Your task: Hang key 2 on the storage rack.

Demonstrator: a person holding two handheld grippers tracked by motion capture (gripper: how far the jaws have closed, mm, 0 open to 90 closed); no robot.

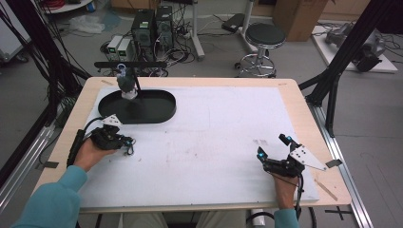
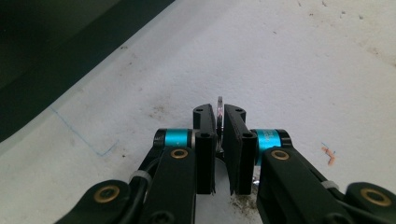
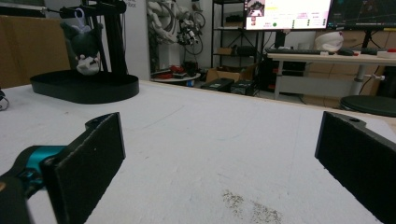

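Left gripper point(image 2: 219, 154) jaws were clenched edge-on around a thin silver metal ring point(image 2: 219, 103) on the white counter point(image 2: 303, 70), at 8 o'clock; the thin rim could slip on lifting. Right gripper point(image 3: 219, 154) jaws stood released.

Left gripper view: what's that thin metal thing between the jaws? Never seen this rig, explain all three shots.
No robot here: a person holds a two-jaw gripper in each hand at a white table. The high view looks down from above the person. The other two come from cameras riding on each gripper, looking along its jaws.

The left gripper is shut on a thin metal ring, standing on edge between the pads; it looks like a key ring. The right gripper rests open, nothing between its jaws.

At the far left sits a black oval tray with a stand; a small dark plush toy hangs from it.
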